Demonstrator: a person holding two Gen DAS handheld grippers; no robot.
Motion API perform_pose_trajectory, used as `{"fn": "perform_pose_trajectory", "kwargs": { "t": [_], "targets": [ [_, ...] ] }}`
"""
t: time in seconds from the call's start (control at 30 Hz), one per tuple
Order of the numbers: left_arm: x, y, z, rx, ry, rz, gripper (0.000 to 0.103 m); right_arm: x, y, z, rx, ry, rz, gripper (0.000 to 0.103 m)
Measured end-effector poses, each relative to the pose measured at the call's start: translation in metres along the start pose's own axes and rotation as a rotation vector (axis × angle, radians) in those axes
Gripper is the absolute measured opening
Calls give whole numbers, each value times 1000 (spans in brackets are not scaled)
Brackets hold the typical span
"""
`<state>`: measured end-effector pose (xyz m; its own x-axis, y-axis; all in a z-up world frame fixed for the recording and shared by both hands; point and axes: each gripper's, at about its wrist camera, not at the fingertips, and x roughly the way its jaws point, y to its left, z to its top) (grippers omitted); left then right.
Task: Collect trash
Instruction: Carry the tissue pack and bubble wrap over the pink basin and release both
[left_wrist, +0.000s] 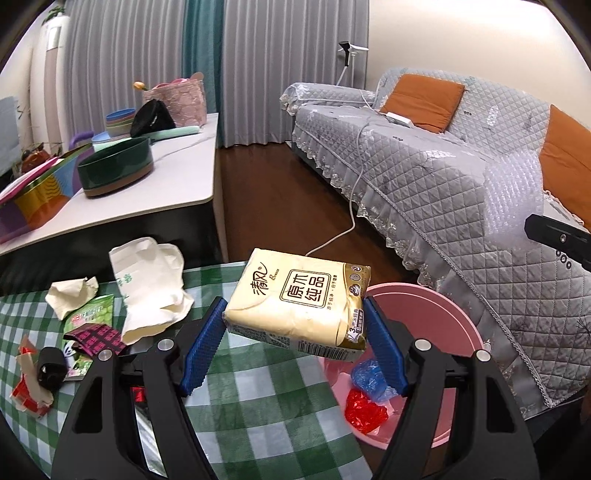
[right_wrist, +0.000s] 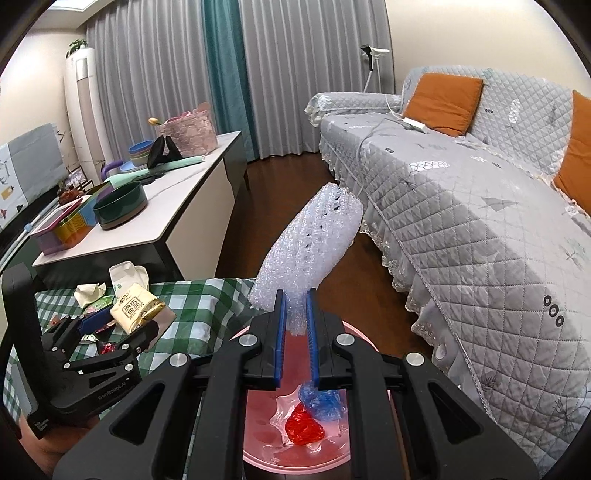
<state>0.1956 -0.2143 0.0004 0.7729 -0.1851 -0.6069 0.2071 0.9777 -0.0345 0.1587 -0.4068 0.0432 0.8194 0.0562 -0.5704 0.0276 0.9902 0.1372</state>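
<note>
Gripping a cream-and-gold tissue pack (left_wrist: 299, 301) by its ends, the left gripper (left_wrist: 295, 336) held it over the edge of the green checked tablecloth (left_wrist: 258, 398), beside the pink basin (left_wrist: 443, 317). Its boxed label read 原木纯品. The right gripper (right_wrist: 295, 314) was clenched on a rolled sheet of clear bubble wrap (right_wrist: 310, 243) above that basin, where crumpled red plastic (right_wrist: 304, 428) and blue plastic (right_wrist: 321, 400) lay. A torn paper bag (left_wrist: 151, 284) and wrappers littered the cloth.

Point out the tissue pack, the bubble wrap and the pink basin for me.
tissue pack (left_wrist: 295, 299), left wrist view, middle of its printed face
bubble wrap (right_wrist: 310, 243), right wrist view, middle of the roll
pink basin (left_wrist: 443, 317), left wrist view, bare inner wall
</note>
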Motion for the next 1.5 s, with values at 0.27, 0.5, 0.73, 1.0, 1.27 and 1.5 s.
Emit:
{"fn": "perform_pose_trajectory", "kwargs": {
  "t": [0.27,0.5,0.73,1.0,1.27,1.5],
  "targets": [
    [6,-18,1,22,6,-29,72,2,-5,0,17,9,-1,11],
    [13,-34,-1,43,16,-58,72,4,-10,-1,24,18,-4,11],
    [20,-46,0,56,22,-79,72,5,-12,-3,26,28,-8,12],
    [29,-60,0,102,50,-125,78,6,-17,-5,40,37,-42,46],
    [25,-53,-4,82,53,-124,78,8,-19,-5,55,41,-38,47],
    [4,-39,-4,65,34,-116,78,6,-13,-6,52,25,-21,47]
  ]
}}
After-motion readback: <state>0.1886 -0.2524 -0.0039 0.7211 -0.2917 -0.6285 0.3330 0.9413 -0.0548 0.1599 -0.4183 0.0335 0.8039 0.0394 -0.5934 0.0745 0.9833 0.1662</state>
